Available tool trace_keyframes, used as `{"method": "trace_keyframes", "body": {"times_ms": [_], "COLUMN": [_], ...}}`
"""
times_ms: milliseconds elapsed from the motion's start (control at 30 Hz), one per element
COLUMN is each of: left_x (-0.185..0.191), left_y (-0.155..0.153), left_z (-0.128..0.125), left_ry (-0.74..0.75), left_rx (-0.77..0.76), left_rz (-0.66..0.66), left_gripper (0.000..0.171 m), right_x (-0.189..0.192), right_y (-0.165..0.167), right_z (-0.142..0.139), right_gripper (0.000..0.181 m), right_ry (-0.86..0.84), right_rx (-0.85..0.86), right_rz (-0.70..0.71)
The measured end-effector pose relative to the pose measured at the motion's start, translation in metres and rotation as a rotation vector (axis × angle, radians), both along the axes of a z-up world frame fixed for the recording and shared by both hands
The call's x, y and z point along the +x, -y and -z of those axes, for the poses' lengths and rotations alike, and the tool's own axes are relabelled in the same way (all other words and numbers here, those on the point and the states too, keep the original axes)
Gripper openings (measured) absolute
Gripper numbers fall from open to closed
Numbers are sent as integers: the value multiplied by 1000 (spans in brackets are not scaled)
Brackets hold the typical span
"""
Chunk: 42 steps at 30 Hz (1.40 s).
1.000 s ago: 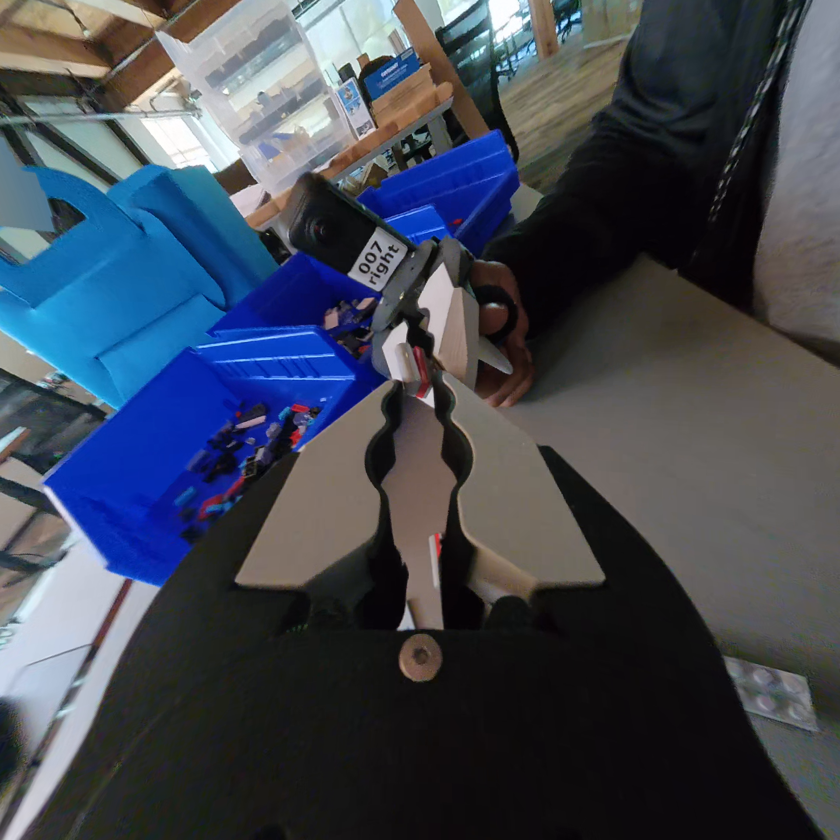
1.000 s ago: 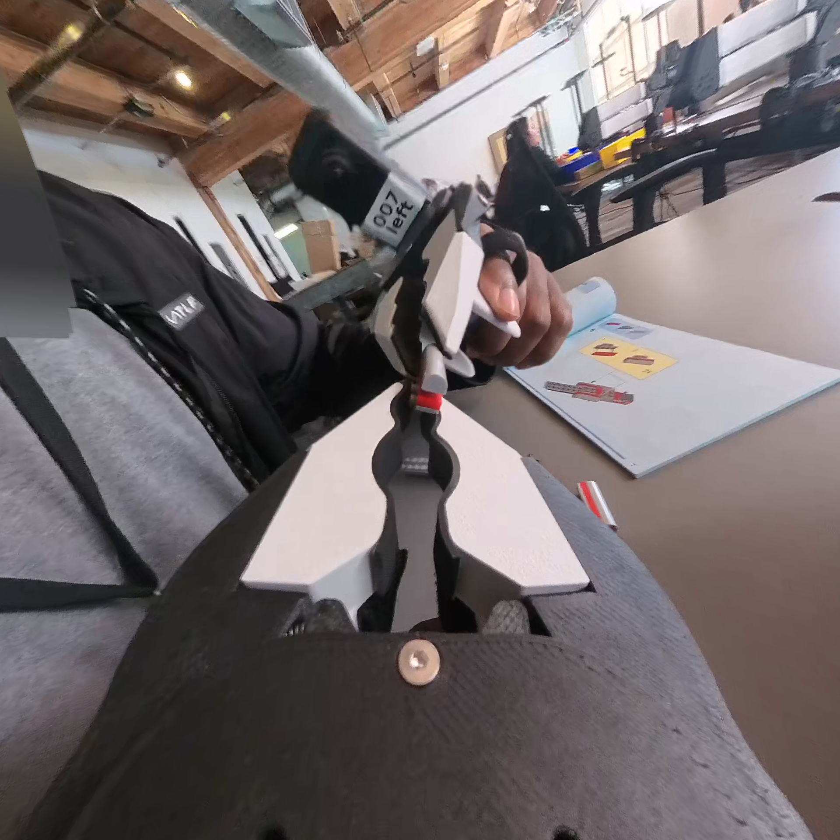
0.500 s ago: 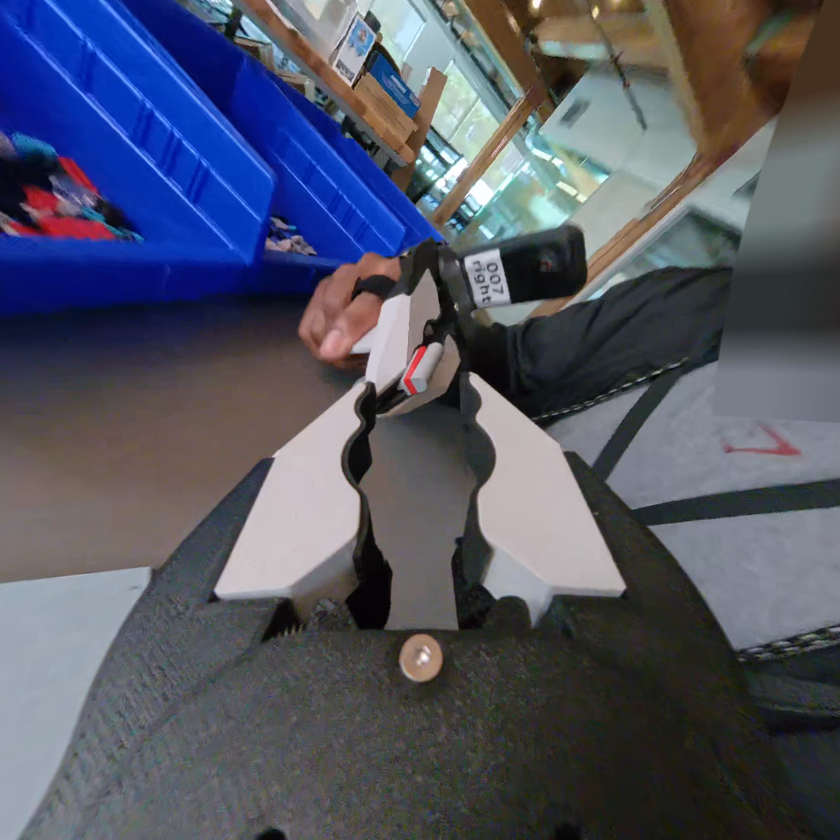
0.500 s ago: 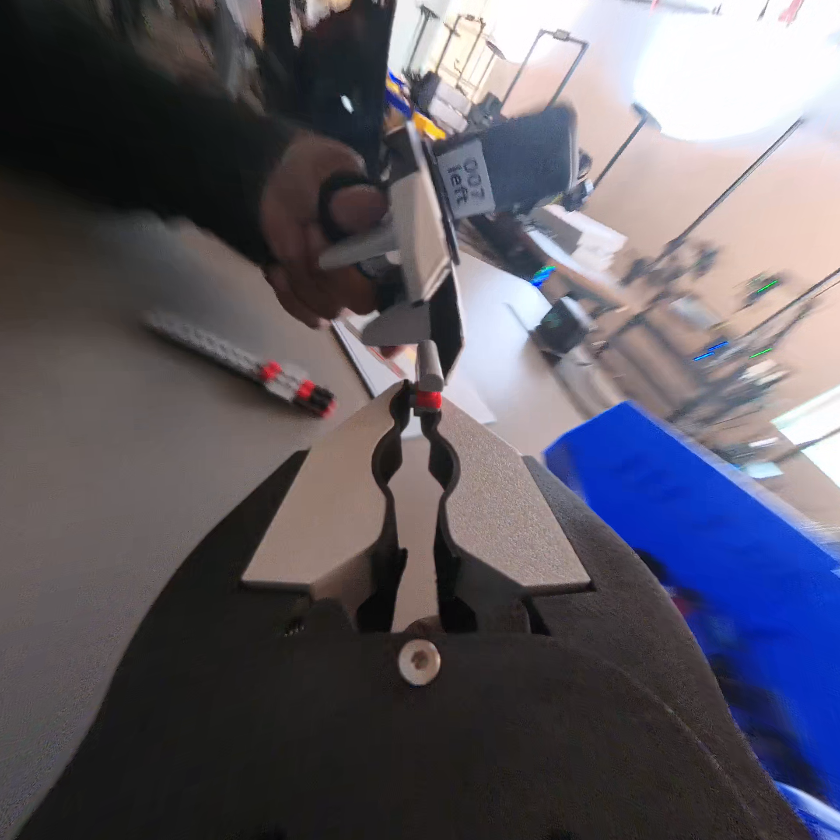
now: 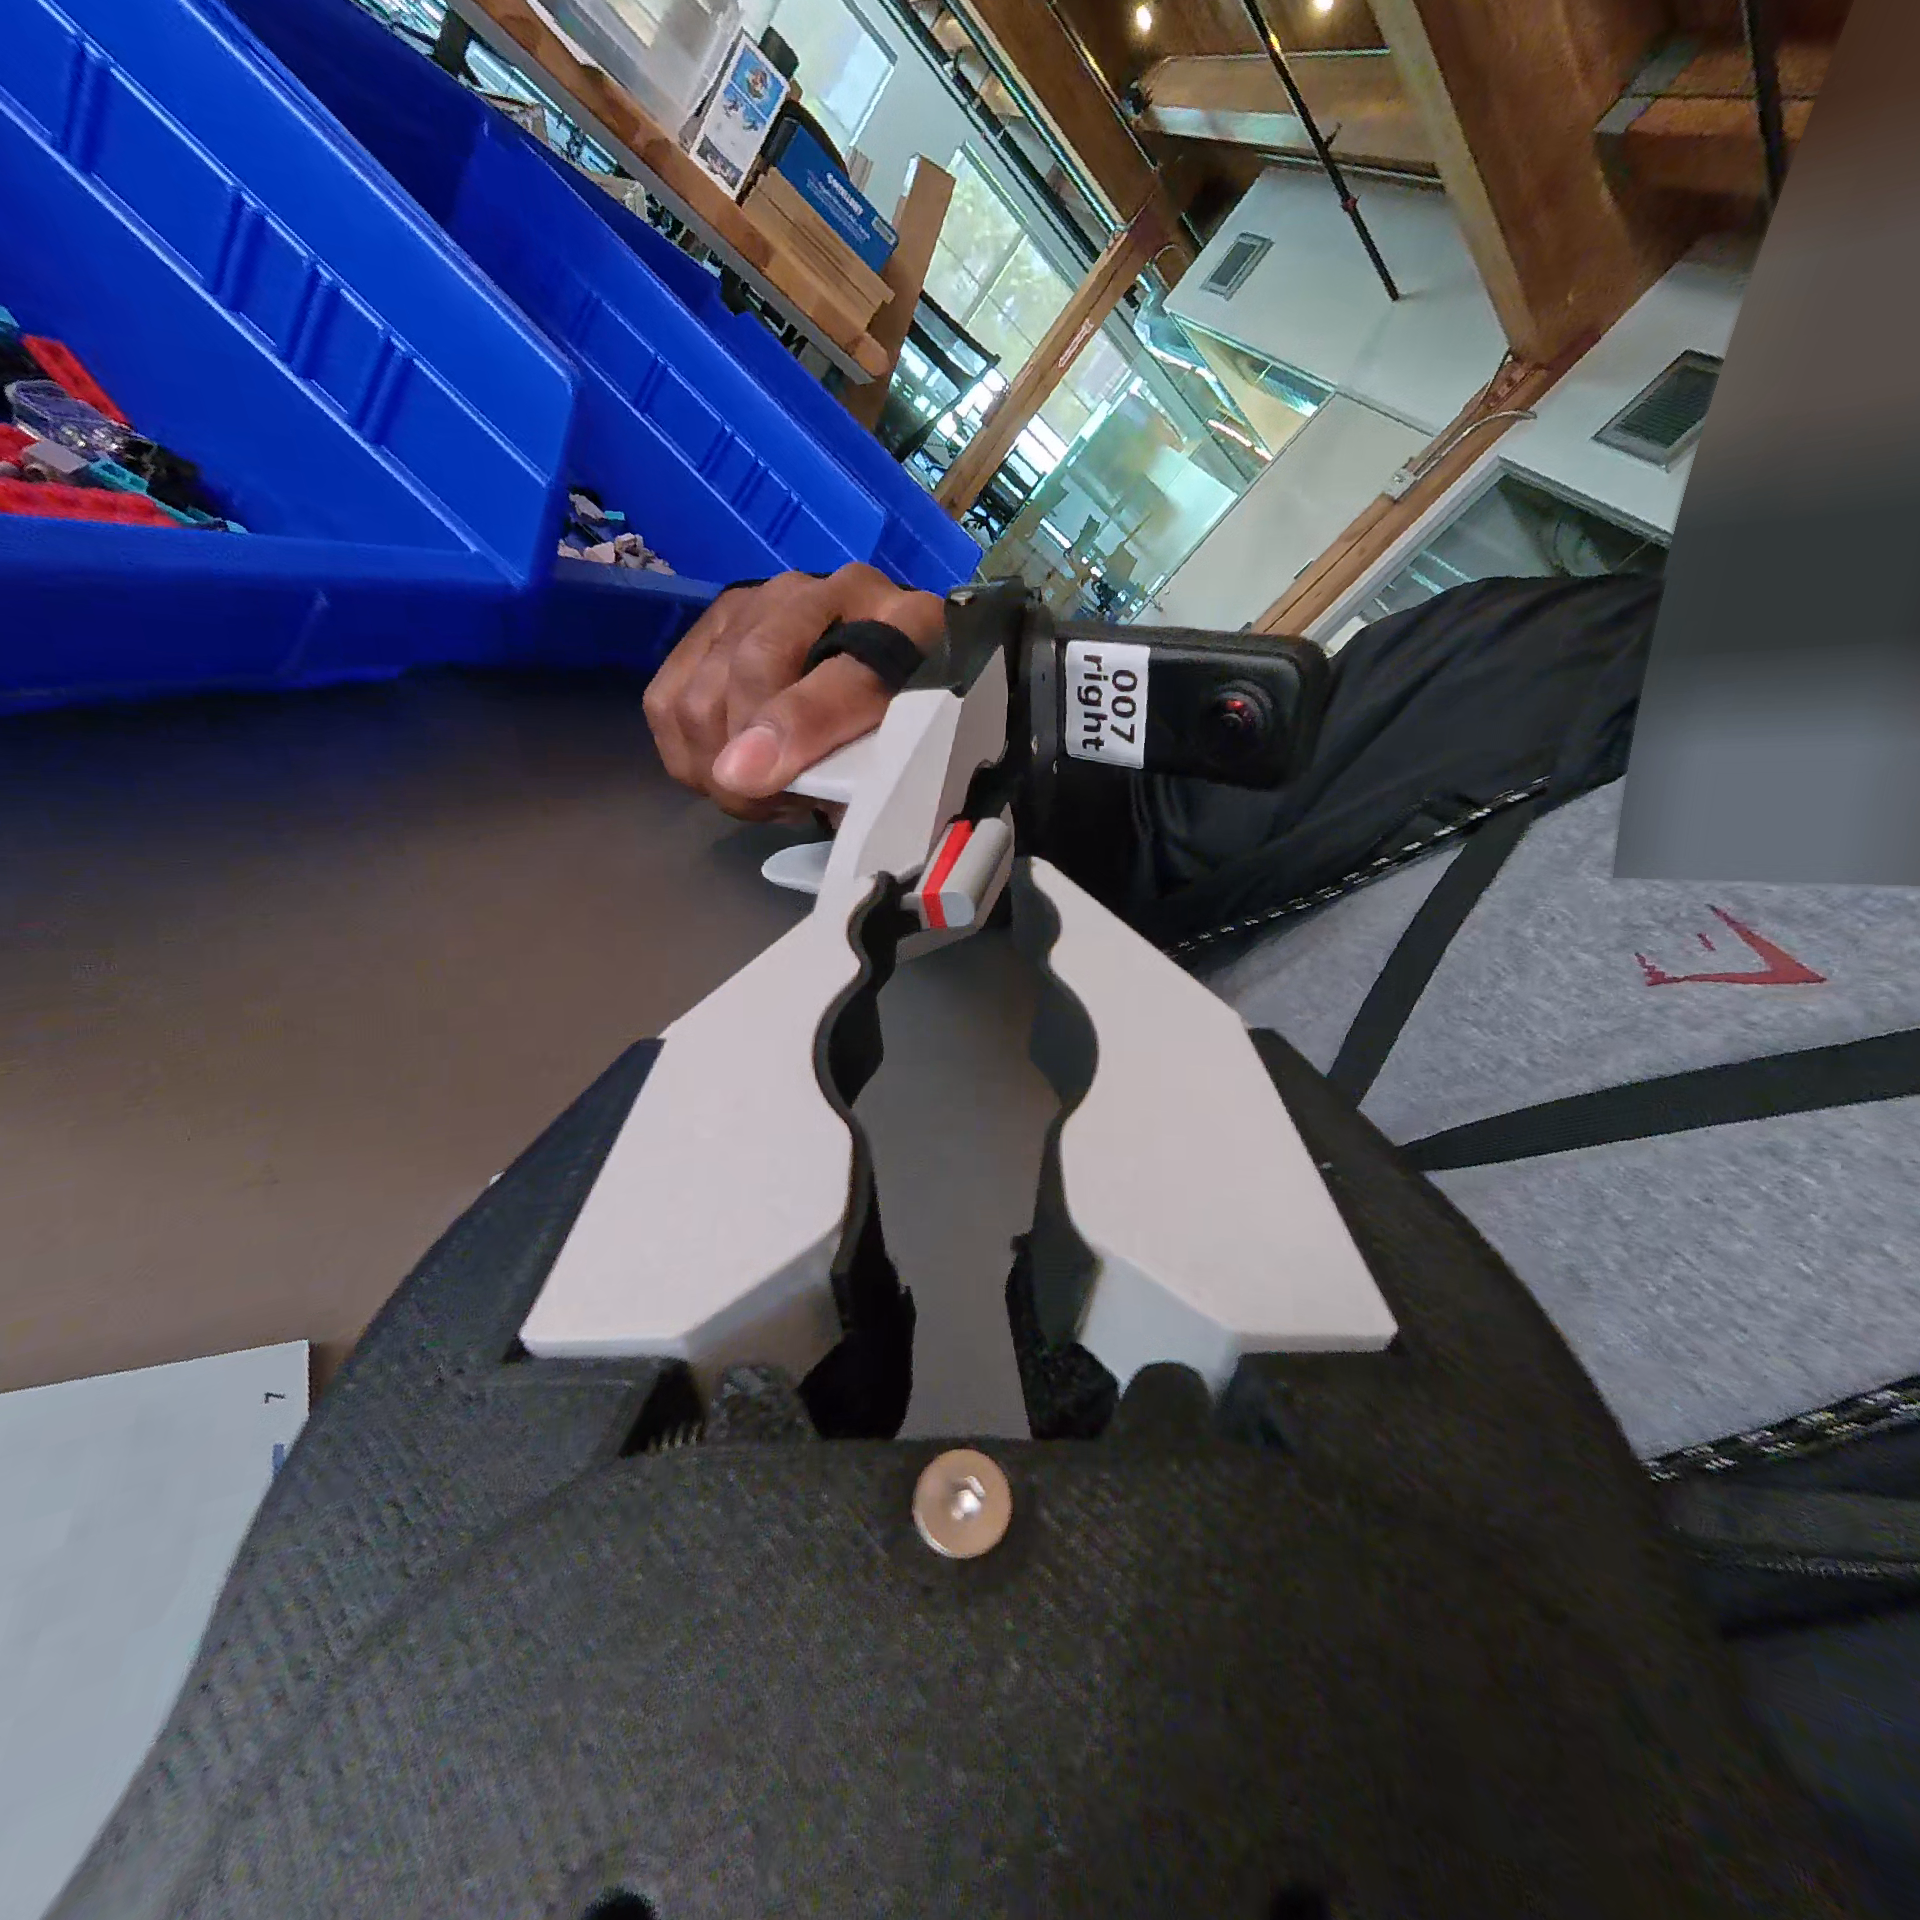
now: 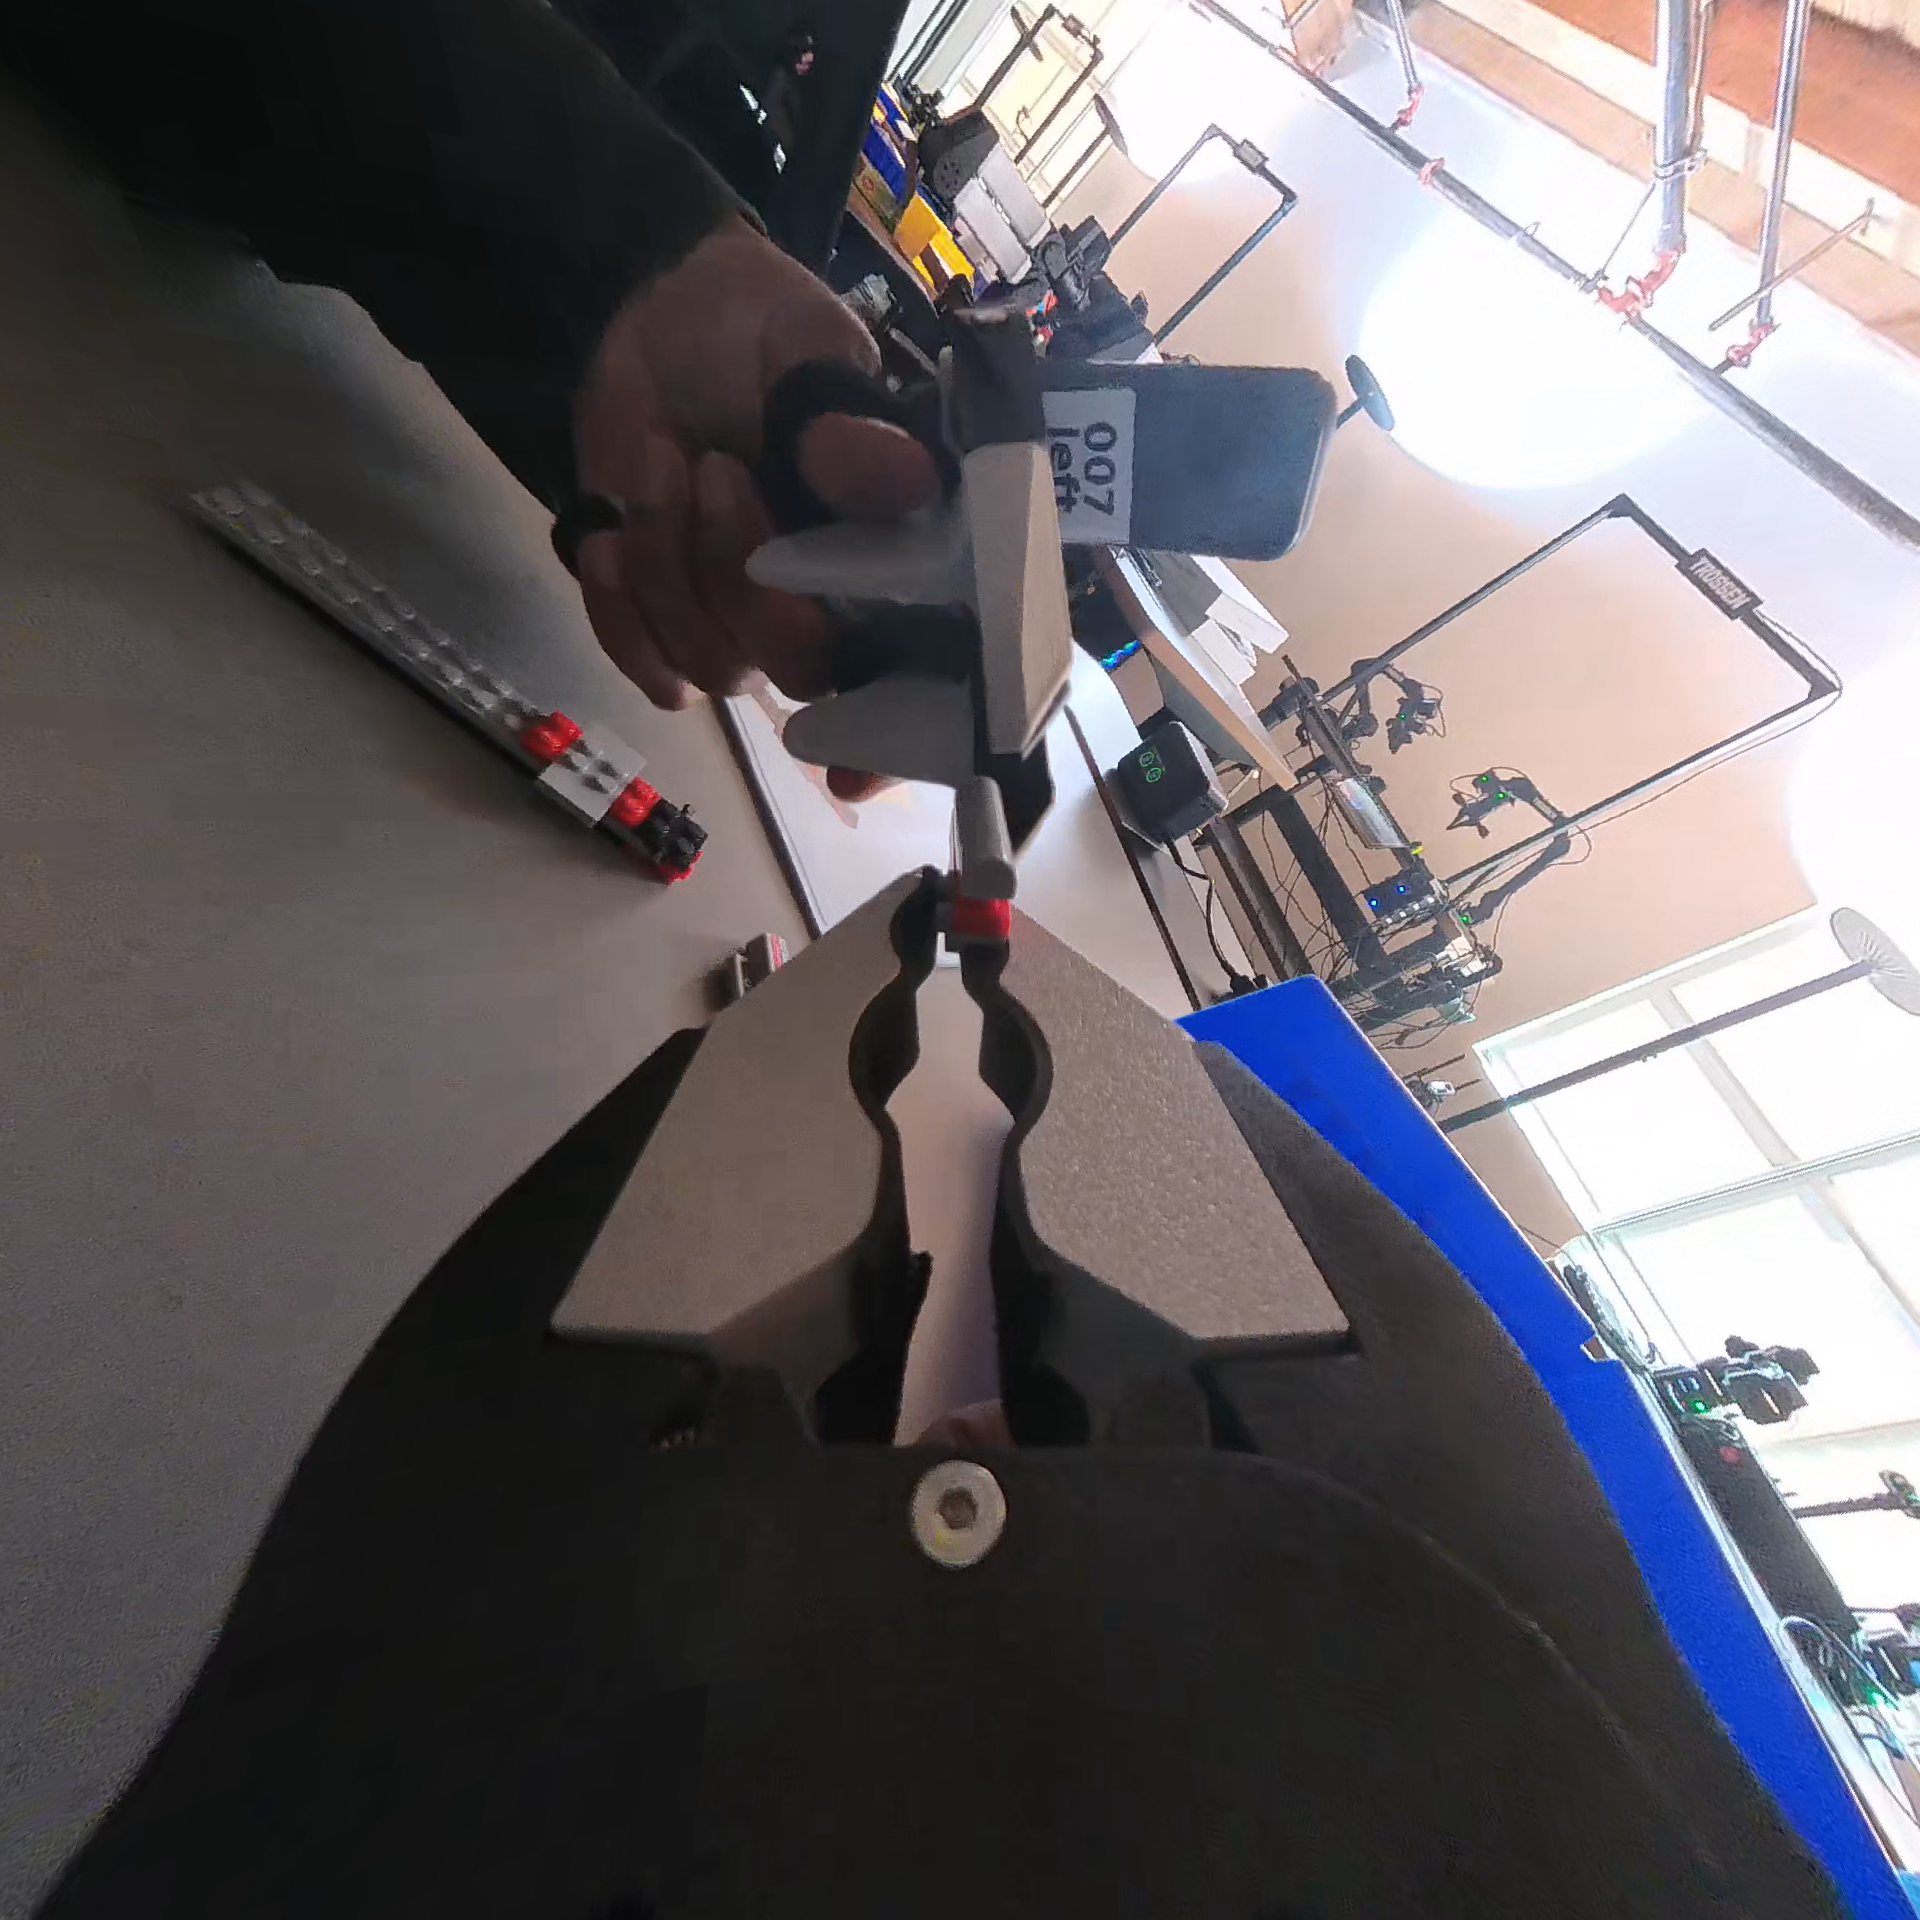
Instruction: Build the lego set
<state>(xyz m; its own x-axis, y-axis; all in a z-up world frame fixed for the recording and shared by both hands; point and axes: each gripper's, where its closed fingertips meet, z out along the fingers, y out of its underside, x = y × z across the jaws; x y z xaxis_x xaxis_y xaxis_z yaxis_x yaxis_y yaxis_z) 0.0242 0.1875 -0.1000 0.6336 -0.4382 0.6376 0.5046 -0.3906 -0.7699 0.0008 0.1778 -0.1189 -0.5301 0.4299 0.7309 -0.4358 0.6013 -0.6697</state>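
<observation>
The small grey-and-red brick stack (image 6: pixel 975 883) hangs in the air above the table (image 6: pixel 260 1018), pinched at its red end by the right gripper (image 6: pixel 961 940). It looks light, rigid and slick, so I'd grip its flat sides. Its long axis runs straight out toward the left gripper (image 5: pixel 951 914), whose fingers stand wide, the stack's tip between them. The long grey plate (image 6: pixel 436 655) lies well apart.

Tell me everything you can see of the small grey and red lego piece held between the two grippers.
The lego piece is small and narrow: smooth grey plastic with a red band across it. It is held in the air above the table, not resting on anything. The right gripper is shut on its red end, with the grey end pointing away toward the left gripper. In the left wrist view it lies tilted at the tips of the open left gripper, close to one finger; whether that finger touches it is unclear.
</observation>
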Motion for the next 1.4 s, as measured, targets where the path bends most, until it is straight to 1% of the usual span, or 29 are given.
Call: {"method": "trace_keyframes", "body": {"times_ms": [200, 433, 600, 700, 767, 833, 933, 1000, 1100, 1200, 1267, 1400], "left_x": [3, 2, -1, -4, -11, -20, -24, -23, -16, -15, -15, -14], "left_y": [-2, -2, -3, -2, -1, 1, 7, 9, 10, 9, 8, 9], "left_z": [4, 5, 2, -5, -9, -12, -18, -19, -22, -16, -13, -15], "left_ry": [-32, -41, -66, -103, -163, -270, -519, -677, -811, -902, -933, -932], "left_rx": [-12, -2, 43, 93, 125, 158, 261, 311, 372, 369, 358, 374], "left_rz": [-3, -10, -35, -64, -111, -174, -249, -283, -300, -305, -305, -309], "left_gripper": [13, 12, 12, 11, 11, 12, 12, 12, 12, 11, 11, 11], "right_x": [-1, -3, -8, -9, -10, -11, -7, -4, 2, 6, 7, 6], "right_y": [0, -1, -3, -5, -7, -11, -13, -14, -10, -6, -5, -5], "right_z": [1, 0, -2, -1, -1, -5, -26, -38, -41, -40, -39, -36], "right_gripper": [5, 6, 7, 20, 31, 37, 34, 30, 27, 25, 21, 18], "right_ry": [-17, -45, -38, 30, 121, 224, 360, 402, 410, 390, 380, 355], "right_rx": [16, 24, 5, -54, -138, -259, -506, -608, -620, -593, -580, -540], "right_rz": [11, 18, 56, 56, 43, 21, -69, -124, -166, -178, -181, -161]}}
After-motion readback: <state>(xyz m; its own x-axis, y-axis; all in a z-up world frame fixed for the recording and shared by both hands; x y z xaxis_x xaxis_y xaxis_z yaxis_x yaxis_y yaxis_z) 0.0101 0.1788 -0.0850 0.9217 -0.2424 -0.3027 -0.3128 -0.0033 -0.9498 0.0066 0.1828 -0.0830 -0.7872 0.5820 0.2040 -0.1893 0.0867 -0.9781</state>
